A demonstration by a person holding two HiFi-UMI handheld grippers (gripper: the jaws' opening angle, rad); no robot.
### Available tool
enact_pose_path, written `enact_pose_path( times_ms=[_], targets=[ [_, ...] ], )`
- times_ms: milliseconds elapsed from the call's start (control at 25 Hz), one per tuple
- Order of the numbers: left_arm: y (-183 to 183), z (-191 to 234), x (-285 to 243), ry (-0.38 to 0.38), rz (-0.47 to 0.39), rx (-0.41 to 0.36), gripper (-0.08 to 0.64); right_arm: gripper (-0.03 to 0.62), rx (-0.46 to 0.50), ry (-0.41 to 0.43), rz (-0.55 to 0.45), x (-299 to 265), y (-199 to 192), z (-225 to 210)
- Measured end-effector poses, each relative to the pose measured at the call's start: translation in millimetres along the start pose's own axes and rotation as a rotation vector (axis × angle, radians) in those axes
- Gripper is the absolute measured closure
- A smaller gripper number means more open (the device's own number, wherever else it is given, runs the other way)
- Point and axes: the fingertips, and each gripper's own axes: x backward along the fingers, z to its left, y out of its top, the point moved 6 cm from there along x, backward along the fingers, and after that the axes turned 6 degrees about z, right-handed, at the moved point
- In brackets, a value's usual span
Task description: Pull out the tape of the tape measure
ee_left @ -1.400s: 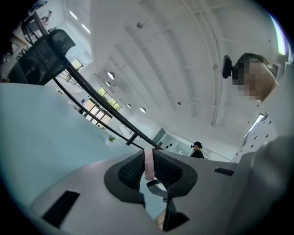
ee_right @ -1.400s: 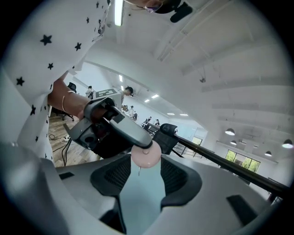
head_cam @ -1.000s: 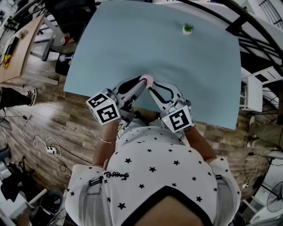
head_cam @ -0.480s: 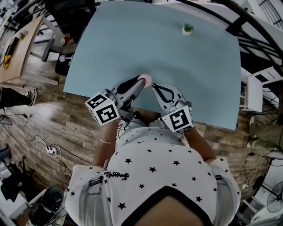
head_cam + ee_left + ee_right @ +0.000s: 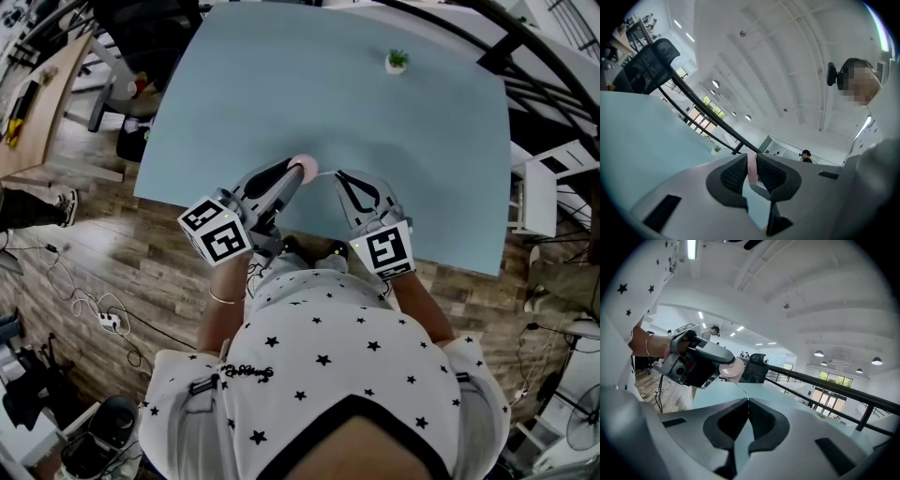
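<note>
Because the left gripper [image 5: 294, 174] has to serve as the anchor, it is clamped on the small pink tape measure [image 5: 306, 167]. Its jaws are closed part-way to the case's width, with the pads pressing the flat faces. The case sits over the near part of the blue table [image 5: 375, 122], between the two tools. The right gripper [image 5: 339, 177] is just beside it with its jaws fully together. In the right gripper view a thin tape [image 5: 739, 386] runs from the case to the tip of those jaws, so it seems to pinch the tape's end, though the strip is too fine to be sure. Holding the body still while the other tool draws away is, I judge, what lets the tape run out; a weak pinch could let it snap back.
</note>
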Motion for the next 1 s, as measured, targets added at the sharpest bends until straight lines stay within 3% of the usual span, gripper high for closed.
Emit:
enact_pose_path(
  times_ms=[320,1000],
  targets=[
    [2.2,2.8,4.9,0.013,-0.016,0.003,0.476,0.594,-0.087,-0.078,0.03,4.3,-9.3,-16.6],
    [6.3,3.6,9.5,0.023,-0.022,-0.008,0.476,0.594,-0.113,-0.163,0.051,10.6,-15.1,-38.0]
  ],
)
